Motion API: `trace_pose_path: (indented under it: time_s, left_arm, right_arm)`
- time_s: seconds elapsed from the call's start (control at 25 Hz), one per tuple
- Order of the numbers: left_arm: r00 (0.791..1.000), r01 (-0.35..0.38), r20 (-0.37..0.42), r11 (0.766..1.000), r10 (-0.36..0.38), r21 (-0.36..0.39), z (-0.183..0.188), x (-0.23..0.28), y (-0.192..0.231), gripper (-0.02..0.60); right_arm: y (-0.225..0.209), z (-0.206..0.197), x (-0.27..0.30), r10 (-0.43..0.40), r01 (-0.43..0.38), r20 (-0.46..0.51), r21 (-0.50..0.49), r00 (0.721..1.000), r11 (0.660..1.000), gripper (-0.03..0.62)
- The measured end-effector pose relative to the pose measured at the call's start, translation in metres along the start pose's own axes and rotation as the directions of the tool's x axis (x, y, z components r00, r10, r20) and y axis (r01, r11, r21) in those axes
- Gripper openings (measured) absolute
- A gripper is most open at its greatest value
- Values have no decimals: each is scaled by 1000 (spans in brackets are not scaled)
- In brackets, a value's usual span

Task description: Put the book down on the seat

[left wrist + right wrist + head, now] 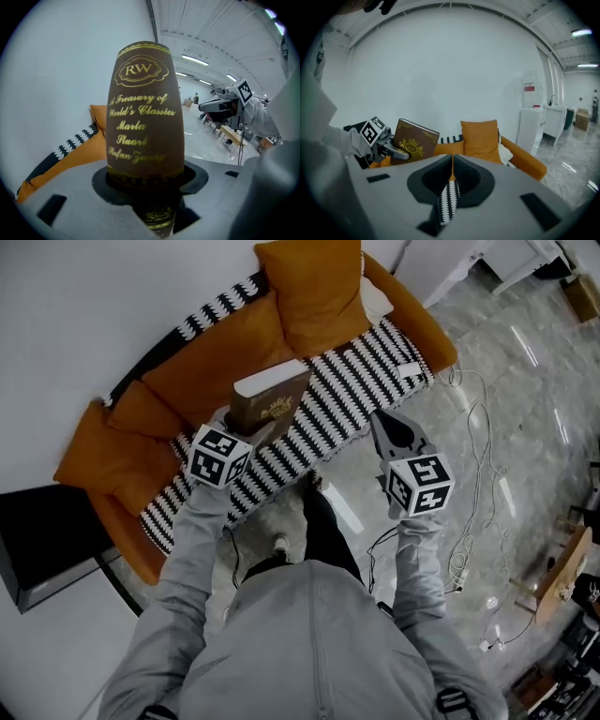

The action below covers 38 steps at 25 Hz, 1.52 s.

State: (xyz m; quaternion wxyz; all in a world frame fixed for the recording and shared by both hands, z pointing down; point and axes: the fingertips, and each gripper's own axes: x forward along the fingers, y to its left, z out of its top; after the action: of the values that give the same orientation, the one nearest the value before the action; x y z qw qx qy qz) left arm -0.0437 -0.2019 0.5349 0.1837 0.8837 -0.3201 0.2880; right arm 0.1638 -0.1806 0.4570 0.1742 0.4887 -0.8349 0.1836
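Note:
A thick brown book [270,401] with gold lettering on its spine [145,122] is held upright above the sofa seat, and my left gripper [251,432] is shut on its lower end. The right gripper view shows the book [415,140] tilted in the left gripper [384,143], off the cushions. The seat is covered by a black-and-white striped blanket [356,381] on an orange sofa [216,352]. My right gripper [386,427] hovers over the seat's front edge, to the right of the book, jaws shut with nothing between them [452,159].
An orange cushion [314,292] leans on the sofa's back at the right. A small white thing [410,371] lies on the blanket's right end. Cables [478,493] trail over the shiny floor. A black unit [42,531] stands left of the sofa, a white cabinet [532,126] to its right.

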Motion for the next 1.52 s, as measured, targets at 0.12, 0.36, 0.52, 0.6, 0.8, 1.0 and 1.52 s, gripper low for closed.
trace_pose_path:
  time_s: [0.12, 0.36, 0.52, 0.6, 0.8, 1.0, 1.52]
  left_arm:
    - [999, 7, -52, 1000, -8, -13, -13, 25, 16, 244]
    - [989, 15, -144, 999, -21, -46, -38, 69, 46, 244]
    - [981, 15, -193, 996, -31, -84, -59, 96, 65, 244]
    - [974, 14, -221, 995, -36, -102, -71, 110, 73, 244]
    - [950, 28, -303, 990, -68, -137, -104, 152, 91, 244]
    - [930, 34, -355, 984, -95, -175, -128, 190, 107, 244]
    - [862, 64, -480, 974, -163, -217, -179, 282, 144, 244]
  right_arm:
    - [-8, -11, 22, 15, -14, -20, 28, 1000, 1000, 31]
    - [-23, -38, 64, 42, -36, -70, 83, 997, 996, 31]
    - [-29, -57, 88, 59, -46, -106, 122, 993, 991, 31]
    - [-32, -65, 98, 68, -51, -124, 140, 990, 989, 31]
    - [-42, -87, 127, 91, -58, -176, 183, 980, 981, 31]
    - [-51, -104, 159, 125, -79, -220, 208, 967, 975, 31]
    - [-74, -144, 225, 185, -109, -330, 235, 926, 966, 31]
